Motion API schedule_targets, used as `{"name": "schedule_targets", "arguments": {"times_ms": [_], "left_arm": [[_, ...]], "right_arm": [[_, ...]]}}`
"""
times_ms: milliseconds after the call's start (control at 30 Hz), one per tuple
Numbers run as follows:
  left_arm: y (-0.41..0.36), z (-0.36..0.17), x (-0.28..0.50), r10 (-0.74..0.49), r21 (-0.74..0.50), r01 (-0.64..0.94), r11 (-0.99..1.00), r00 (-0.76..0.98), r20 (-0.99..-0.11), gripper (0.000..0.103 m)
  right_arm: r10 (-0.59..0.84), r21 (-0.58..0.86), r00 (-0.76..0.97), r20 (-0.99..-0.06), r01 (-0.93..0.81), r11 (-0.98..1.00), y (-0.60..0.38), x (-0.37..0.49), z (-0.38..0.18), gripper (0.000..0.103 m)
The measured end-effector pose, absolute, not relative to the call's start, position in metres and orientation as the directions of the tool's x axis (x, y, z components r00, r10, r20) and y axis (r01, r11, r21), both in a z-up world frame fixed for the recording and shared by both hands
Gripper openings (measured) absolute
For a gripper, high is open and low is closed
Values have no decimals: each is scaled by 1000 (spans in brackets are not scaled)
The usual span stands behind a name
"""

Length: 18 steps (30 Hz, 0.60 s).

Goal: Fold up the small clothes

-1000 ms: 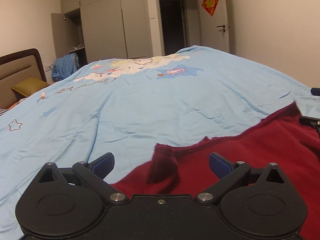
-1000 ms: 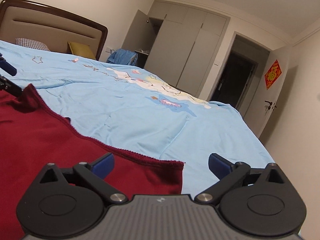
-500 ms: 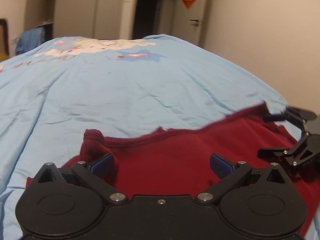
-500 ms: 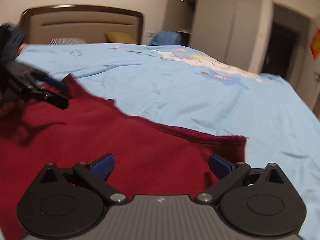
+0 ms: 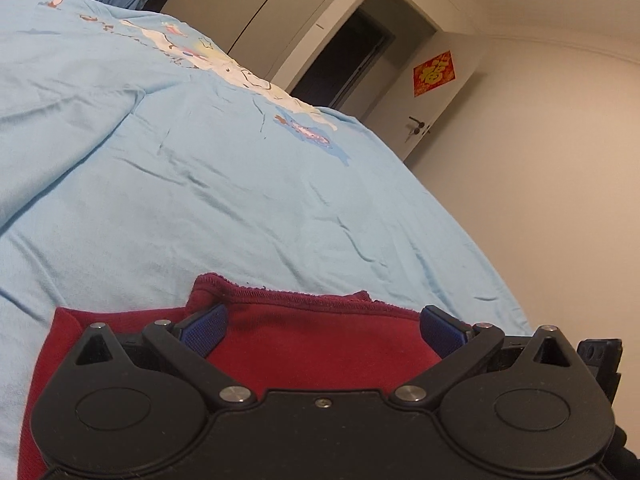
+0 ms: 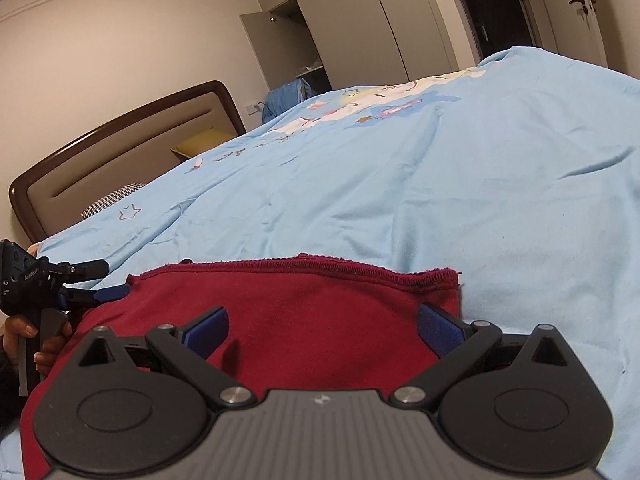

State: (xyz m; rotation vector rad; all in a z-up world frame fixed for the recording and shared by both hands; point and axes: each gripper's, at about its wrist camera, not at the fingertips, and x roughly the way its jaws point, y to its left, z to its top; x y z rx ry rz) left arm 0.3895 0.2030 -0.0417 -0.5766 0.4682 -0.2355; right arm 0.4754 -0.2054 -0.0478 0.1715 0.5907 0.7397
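A dark red garment (image 6: 304,304) lies on the light-blue duvet (image 6: 460,184), its hemmed far edge running straight across. My right gripper (image 6: 320,330) hovers low over it, open, with the cloth's right corner just past its right pad (image 6: 436,332). My left gripper (image 5: 324,330) is open too, above the same garment (image 5: 320,320); a raised fold of hem (image 5: 208,284) stands beside its left pad (image 5: 204,326). In the right wrist view the left gripper (image 6: 108,279) sits at the garment's left corner, held by a hand (image 6: 24,336).
The duvet (image 5: 200,160) with its cartoon print covers the whole bed. A brown headboard (image 6: 120,140) and a yellow pillow (image 6: 200,144) are at the far left. A wardrobe (image 6: 352,28) and a door (image 5: 424,100) stand beyond the bed.
Both grippers have swung round and dropped low over the red garment. Its far edge now lies straight and close in front of both, and the two grippers are nearer each other.
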Motion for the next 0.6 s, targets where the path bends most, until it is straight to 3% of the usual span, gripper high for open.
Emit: {"name": "schedule_targets", "arguments": {"times_ms": [600], "left_arm": [[202,-44,386,-333,-559,95,824,879,-342,102]], "right_arm": [[696,380,590,-409,-583,718,-209,472,-49,102]]}}
